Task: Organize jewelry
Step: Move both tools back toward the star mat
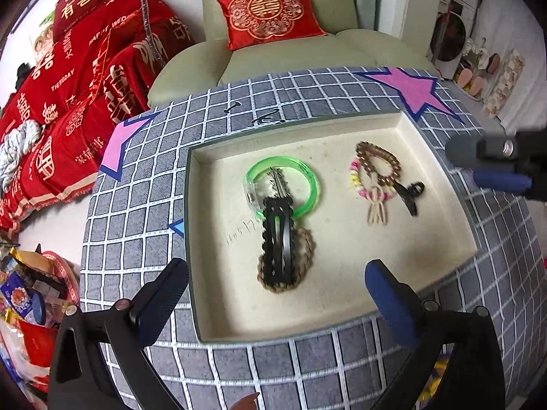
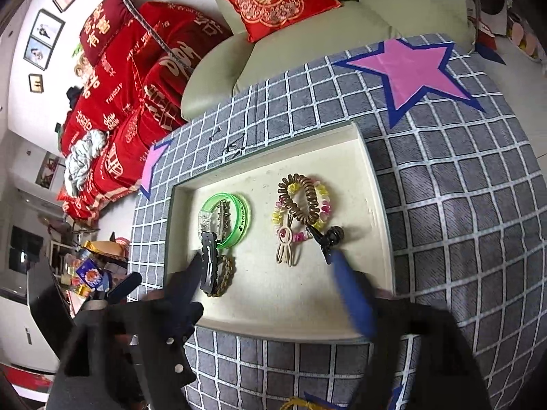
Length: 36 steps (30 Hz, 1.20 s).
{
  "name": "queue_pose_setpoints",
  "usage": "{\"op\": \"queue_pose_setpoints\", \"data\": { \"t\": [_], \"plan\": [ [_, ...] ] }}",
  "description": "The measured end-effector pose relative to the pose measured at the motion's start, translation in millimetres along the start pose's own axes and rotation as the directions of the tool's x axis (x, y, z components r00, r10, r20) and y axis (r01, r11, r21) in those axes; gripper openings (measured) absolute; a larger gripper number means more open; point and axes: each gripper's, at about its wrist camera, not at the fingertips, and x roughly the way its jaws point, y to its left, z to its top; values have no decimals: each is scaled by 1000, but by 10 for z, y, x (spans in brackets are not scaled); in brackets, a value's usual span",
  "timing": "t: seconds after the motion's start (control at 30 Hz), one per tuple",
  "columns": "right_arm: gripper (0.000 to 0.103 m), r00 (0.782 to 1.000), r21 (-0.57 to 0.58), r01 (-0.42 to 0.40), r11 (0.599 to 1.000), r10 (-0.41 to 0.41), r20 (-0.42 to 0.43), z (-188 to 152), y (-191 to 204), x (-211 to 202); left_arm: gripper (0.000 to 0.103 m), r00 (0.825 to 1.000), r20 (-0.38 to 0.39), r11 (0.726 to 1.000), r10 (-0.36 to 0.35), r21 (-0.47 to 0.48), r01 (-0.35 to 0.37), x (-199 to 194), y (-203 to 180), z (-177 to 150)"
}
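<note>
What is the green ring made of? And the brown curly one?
The green ring looks like shiny see-through plastic: the tray shows through it. The brown curly one looks like a springy plastic coil hair tie, glossy, though it might be rubbery.

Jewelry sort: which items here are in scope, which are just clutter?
In scope: tray, green bangle, black hair clip, braided band, brown coil tie, bead bracelet, small black claw clip.

Clutter: red cushion, armchair, pink star.
</note>
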Motion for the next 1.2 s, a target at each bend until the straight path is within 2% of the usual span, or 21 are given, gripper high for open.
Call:
{"op": "queue_pose_setpoints", "data": {
  "t": [0.13, 0.27, 0.43, 0.6, 0.73, 0.97, 1.2],
  "plan": [
    [87, 1000, 15, 7, 1000, -7, 25, -105, -51, -186, 103, 1000, 10, 999, -7, 41, 6, -150, -75, -155],
    [87, 999, 37, 10, 999, -12, 33, -249, -131, -364, 103, 999, 2, 997, -42, 68, 42, -277, -159, -358],
    [87, 999, 63, 30, 998, -32, 30, -482, -260, -571, 103, 994, -51, 991, -92, 95, 97, -328, -286, -637],
    [87, 996, 54, 87, 995, -88, 1, -809, -380, -688, 103, 987, -99, 982, -125, 128, 137, -339, -396, -889],
    [87, 990, 35, 140, 989, -139, -39, -1110, -492, -695, 103, 982, -126, 977, -141, 140, 158, -320, -474, -1041],
    [87, 965, -5, 229, 973, -228, -133, -1653, -652, -588, 103, 974, -164, 975, -157, 132, 180, -219, -590, -1175],
    [87, 947, -87, 267, 960, -278, -161, -1877, -696, -451, 103, 968, -181, 971, -174, 131, 199, -117, -706, -1174]
  ]
}}
